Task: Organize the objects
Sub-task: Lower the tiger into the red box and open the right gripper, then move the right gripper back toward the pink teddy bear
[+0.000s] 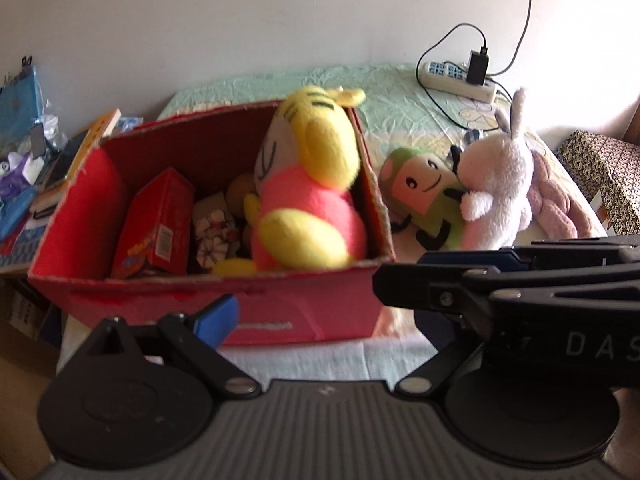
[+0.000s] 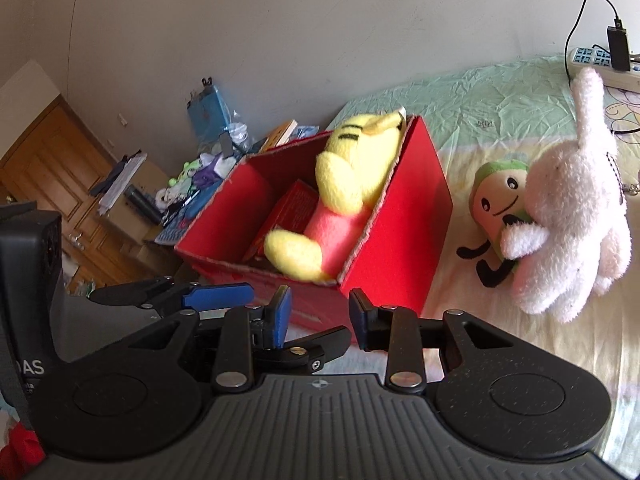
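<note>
- Yellow-and-pink plush toy [image 2: 352,184] lies inside the red cardboard box [image 2: 404,248], centre frame.
- Right gripper [image 2: 320,316]: jaws slightly apart, nothing between them.
- Left gripper [image 1: 304,304]: jaws spread wide, empty.
- White plush rabbit [image 2: 572,220] lies at right, on the bed.

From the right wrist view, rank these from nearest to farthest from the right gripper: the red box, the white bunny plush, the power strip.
Measured from the right gripper:
1. red box, directly ahead, its near corner just beyond the fingertips.
2. white bunny plush, farther off to the right on the bed.
3. power strip, far right, by the wall.
</note>
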Tool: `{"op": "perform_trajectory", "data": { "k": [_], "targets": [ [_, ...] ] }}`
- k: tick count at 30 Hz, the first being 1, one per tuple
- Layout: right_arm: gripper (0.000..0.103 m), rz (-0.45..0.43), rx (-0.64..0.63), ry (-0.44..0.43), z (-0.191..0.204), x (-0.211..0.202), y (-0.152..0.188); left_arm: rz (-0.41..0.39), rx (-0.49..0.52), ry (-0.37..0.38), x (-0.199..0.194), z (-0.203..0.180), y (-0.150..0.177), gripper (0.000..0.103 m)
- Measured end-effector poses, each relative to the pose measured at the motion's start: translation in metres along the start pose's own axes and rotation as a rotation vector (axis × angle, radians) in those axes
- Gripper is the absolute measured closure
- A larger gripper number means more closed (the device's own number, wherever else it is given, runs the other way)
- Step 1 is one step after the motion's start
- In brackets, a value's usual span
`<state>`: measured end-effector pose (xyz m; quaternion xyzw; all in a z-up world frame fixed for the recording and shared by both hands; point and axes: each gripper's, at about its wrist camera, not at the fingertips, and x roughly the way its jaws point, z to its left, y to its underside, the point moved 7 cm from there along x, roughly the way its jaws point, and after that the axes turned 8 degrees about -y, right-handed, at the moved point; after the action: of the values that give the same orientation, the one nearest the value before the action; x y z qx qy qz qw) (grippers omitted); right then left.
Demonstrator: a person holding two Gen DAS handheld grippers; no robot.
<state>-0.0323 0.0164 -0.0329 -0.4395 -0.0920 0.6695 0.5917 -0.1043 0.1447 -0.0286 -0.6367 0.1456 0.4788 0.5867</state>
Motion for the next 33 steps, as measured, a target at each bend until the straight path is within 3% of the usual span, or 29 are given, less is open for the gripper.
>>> {"op": "perform_trajectory", "data": {
  "k": [14, 26, 33],
  "targets": [
    [0.063, 0.030, 0.050, 0.080, -0.047, -0.046, 0.021, 0.089, 0.076, 0.038, 0.019, -0.063, 0.019, 0.008],
    [0.060, -0.021, 0.166, 0.192, -0.105, -0.091, 0.033, 0.125, 0.234, 0.140, 0.033, -0.136, 0.012, 0.008],
    [0.060, -0.097, 0.279, 0.276, -0.149, -0.129, 0.038, 0.134, 0.315, 0.215, 0.037, -0.181, 0.009, 0.008]
  ]
}}
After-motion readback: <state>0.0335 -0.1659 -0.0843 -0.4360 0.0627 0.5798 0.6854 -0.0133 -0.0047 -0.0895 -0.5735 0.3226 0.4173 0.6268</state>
